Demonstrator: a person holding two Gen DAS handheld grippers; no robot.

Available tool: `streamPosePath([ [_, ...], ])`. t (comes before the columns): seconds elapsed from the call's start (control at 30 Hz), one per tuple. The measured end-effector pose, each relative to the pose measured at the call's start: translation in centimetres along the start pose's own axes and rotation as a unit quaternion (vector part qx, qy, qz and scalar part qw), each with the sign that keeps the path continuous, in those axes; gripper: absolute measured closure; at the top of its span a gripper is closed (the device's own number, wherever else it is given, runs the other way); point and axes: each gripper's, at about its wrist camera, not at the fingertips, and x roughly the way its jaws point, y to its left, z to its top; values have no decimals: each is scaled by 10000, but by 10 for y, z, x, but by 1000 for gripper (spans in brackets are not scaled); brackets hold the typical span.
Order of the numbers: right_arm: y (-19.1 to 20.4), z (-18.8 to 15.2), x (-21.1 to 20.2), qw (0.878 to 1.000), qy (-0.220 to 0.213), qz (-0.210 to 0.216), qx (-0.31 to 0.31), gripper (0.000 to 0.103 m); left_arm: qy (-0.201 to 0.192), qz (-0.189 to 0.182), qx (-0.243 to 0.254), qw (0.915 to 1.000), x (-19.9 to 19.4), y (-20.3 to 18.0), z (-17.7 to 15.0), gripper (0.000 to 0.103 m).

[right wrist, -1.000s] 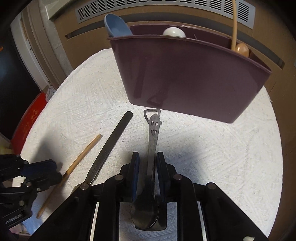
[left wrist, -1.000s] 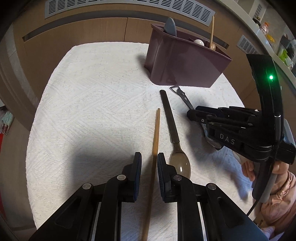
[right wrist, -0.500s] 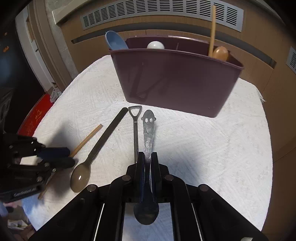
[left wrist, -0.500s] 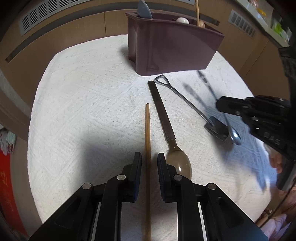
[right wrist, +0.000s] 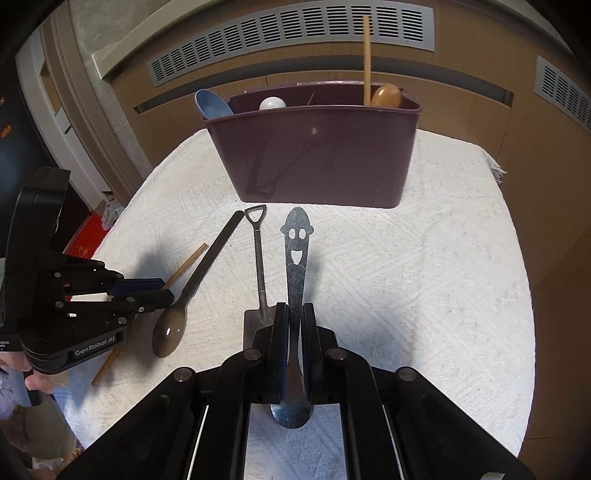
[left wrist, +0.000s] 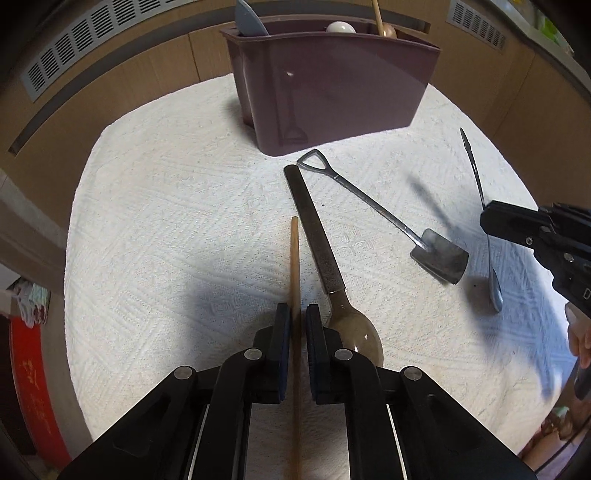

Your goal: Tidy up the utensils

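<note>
My left gripper [left wrist: 294, 317] is shut on a wooden stick [left wrist: 294, 258] that points toward the maroon utensil caddy [left wrist: 332, 88]. My right gripper [right wrist: 294, 314] is shut on a metal smiley-face spoon [right wrist: 295, 258] and holds it above the cloth, handle toward the caddy [right wrist: 314, 162]. In the left wrist view that spoon [left wrist: 476, 177] and the right gripper [left wrist: 539, 236] show at the right. A black-handled brown spoon [left wrist: 321, 251] and a shovel-shaped metal spoon [left wrist: 388, 221] lie on the white cloth [left wrist: 166, 221].
The caddy holds a blue spoon [right wrist: 212, 103], a white-headed utensil [right wrist: 272, 103] and a wooden spoon [right wrist: 384, 94]. Brown cabinet fronts with vents [right wrist: 288, 33] stand behind the table. The cloth's edge drops off at left and right.
My right gripper has lifted the smiley spoon off the cloth and pulled back from the caddy. My left gripper has closed on the wooden stick and swung left.
</note>
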Motion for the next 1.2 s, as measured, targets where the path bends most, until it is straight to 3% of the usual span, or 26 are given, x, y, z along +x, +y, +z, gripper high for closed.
streamPosePath([
  [0.33, -21, -14, -16, 9988, -100, -186, 446, 97, -518, -416, -915, 9936, -28, 19, -7, 97],
  [0.6, -24, -10, -41, 9981, -378, -121, 461, 97, -1332, -537, -855, 9859, -76, 2, 0, 97],
  [0.83, -20, -1, -59, 9971, -656, 13, 375, 98, -2092, -659, -893, 9715, -122, -1, 9, 97],
  [1.03, -19, 2, -61, 9976, -660, 37, 226, 98, -2001, -565, -929, 9737, -112, 9, 4, 97],
  [1.2, -20, 7, -34, 9990, -395, -207, 25, 98, -1567, -471, -1166, 9796, -83, 27, -9, 97],
])
